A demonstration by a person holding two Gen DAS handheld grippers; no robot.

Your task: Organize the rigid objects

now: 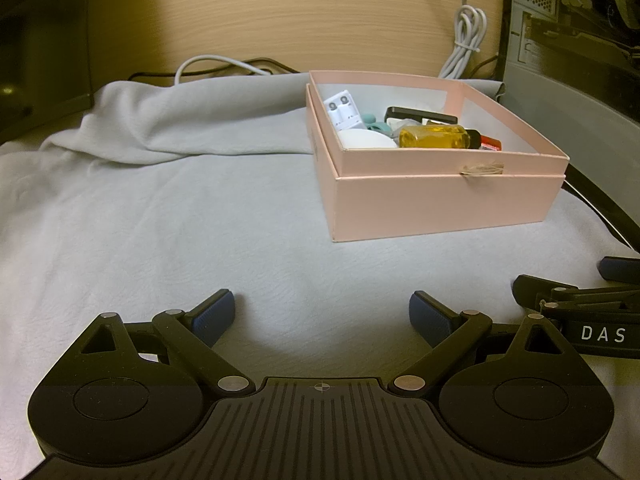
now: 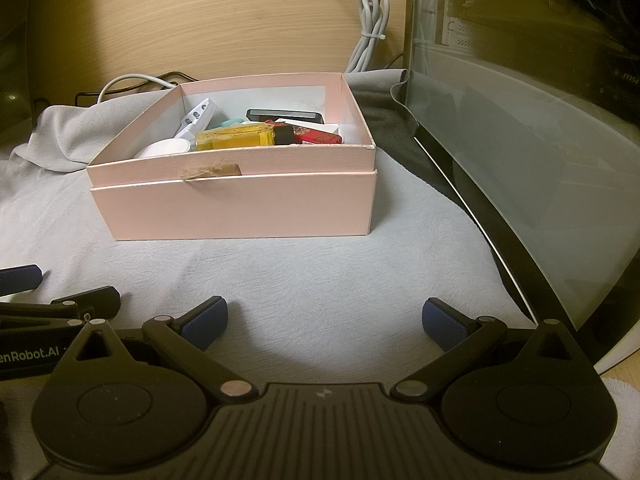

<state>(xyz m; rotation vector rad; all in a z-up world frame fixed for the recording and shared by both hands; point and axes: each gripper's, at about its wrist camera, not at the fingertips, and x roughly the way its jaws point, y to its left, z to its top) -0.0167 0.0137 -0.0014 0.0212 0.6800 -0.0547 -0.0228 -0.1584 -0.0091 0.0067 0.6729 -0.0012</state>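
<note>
Straight ahead of both tools sits the pink box point(image 2: 240, 208) on the grey cloth point(image 1: 160, 220), yellow bottle point(image 2: 236, 137) lying sideways inside. Right gripper point(image 2: 325, 322) looks nearer; left gripper point(image 1: 322, 314) has it off to the right. Both spread wide, holding nothing.

Left wrist view sits low over the grey cloth point(image 1: 160, 208), facing forward to the wood panel point(image 1: 280, 12), pink box point(image 1: 440, 204) ahead to its right; right wrist view is equally low, box point(image 2: 240, 212) near and ahead, slightly left, glass-sided case point(image 2: 520, 152) at right; both share box, cloth, panel, white cable point(image 1: 464, 40).
</note>
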